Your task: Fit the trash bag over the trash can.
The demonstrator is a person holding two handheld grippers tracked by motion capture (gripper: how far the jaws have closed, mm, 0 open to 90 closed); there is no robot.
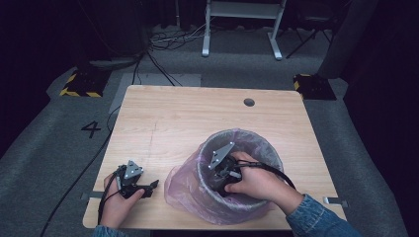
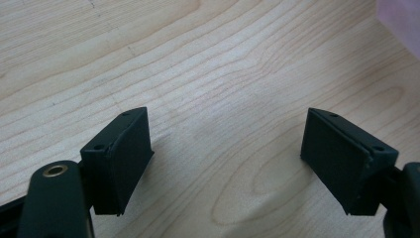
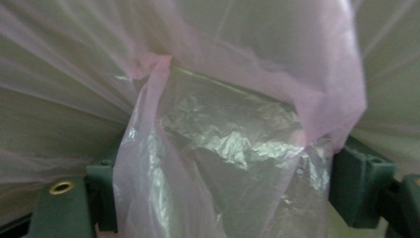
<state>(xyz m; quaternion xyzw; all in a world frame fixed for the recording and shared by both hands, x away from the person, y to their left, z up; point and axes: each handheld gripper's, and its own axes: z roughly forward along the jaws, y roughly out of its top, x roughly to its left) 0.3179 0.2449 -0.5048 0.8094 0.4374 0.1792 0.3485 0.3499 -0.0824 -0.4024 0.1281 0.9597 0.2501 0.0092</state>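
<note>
Pink bag liner [image 1: 184, 190] draped over the rim of a grey round bin [image 1: 274, 157] on the near right part of the wooden table [image 1: 188, 113], with loose film spilling down the bin's outer left side onto the wood. Right tool [image 1: 223, 174] plunged into the bin mouth from above, gripped by the right hand [image 1: 257, 182], denim sleeve [image 1: 316, 219] entering from the lower right. Right gripper view: jaws standing wide, a fold of the thin pink film [image 3: 223, 148] bunched between them and lying over both pads [image 3: 359, 186]; impossible to tell whether the film is pinched or merely hanging there. Left tool [image 1: 132, 181] resting low at the table's near left edge, held by the left hand [image 1: 114, 202], well apart from the bin. Left gripper view: jaws spread wide over bare wood grain, nothing between them, a corner of pink film [image 2: 403, 22] at the upper right.
</note>
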